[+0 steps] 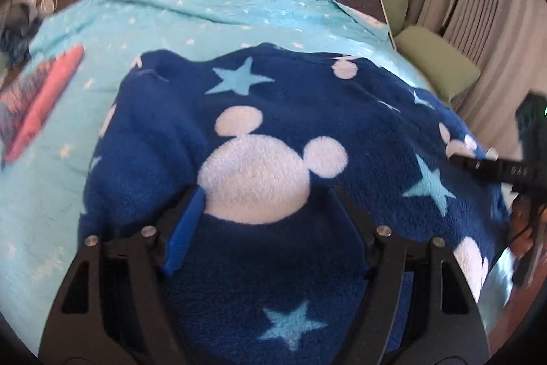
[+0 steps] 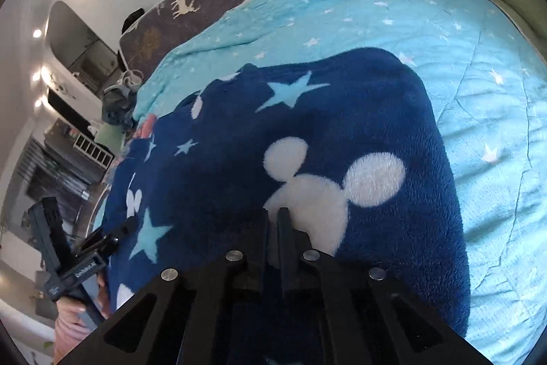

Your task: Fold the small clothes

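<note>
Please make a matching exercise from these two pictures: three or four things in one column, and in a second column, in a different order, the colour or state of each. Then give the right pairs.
Things:
1. left gripper
2. right gripper
3. fleece garment
4. bedspread

Colour or state:
A. light turquoise with small white stars
B. fingers spread wide apart
C. dark blue with white mouse heads and pale blue stars
D. fingers almost together

Pairs: 1-B, 2-D, 3-C, 4-A
</note>
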Demonstrator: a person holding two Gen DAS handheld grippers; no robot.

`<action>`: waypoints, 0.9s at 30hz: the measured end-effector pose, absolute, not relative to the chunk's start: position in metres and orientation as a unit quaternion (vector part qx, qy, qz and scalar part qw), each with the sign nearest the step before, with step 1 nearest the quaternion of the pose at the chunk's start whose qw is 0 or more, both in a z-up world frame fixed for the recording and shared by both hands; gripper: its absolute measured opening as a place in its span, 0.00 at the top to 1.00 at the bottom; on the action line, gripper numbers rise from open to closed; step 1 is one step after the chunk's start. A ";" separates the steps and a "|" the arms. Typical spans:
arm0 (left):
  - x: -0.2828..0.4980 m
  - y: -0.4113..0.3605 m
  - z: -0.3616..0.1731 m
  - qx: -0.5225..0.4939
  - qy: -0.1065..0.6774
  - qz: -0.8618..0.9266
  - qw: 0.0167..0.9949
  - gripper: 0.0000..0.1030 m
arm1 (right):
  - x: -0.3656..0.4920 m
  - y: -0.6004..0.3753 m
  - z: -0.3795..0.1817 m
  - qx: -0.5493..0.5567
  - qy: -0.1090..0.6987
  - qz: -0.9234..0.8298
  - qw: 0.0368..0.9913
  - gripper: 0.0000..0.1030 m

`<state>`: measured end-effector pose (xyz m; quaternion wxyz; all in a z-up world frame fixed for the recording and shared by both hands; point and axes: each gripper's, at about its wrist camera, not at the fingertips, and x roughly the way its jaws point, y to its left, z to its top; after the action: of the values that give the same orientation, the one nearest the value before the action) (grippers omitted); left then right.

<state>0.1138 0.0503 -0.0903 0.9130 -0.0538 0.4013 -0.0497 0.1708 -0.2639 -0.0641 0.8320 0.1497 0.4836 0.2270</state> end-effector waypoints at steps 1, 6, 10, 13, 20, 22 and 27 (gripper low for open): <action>0.114 0.047 -0.083 -0.056 0.397 -0.054 0.914 0.28 | 0.173 -0.259 -0.054 0.139 0.483 0.225 0.835 0.91; 0.135 0.025 -0.030 -0.044 0.317 -0.101 0.942 0.15 | 0.196 -0.223 -0.001 0.070 0.417 0.239 0.874 0.75; 0.191 0.028 -0.046 -0.055 0.351 -0.070 0.932 0.14 | 0.235 -0.193 -0.010 0.063 0.429 0.236 0.870 0.65; 0.231 0.050 -0.088 -0.114 0.422 -0.044 0.898 0.17 | 0.262 -0.180 -0.037 0.066 0.464 0.224 0.854 0.65; 0.242 0.063 -0.123 -0.158 0.466 -0.043 0.870 0.18 | 0.279 -0.181 -0.081 0.089 0.490 0.204 0.843 0.71; 0.240 0.066 -0.122 -0.164 0.461 -0.045 0.871 0.18 | 0.274 -0.188 -0.079 0.099 0.483 0.210 0.845 0.71; 0.208 0.071 -0.081 -0.149 0.407 -0.031 0.901 0.20 | 0.238 -0.217 -0.036 0.118 0.446 0.206 0.863 0.69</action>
<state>0.2075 0.0706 -0.0806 0.9005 -0.1492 0.4072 -0.0306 0.2377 -0.2169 -0.0357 0.8631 0.1183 0.4458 0.2058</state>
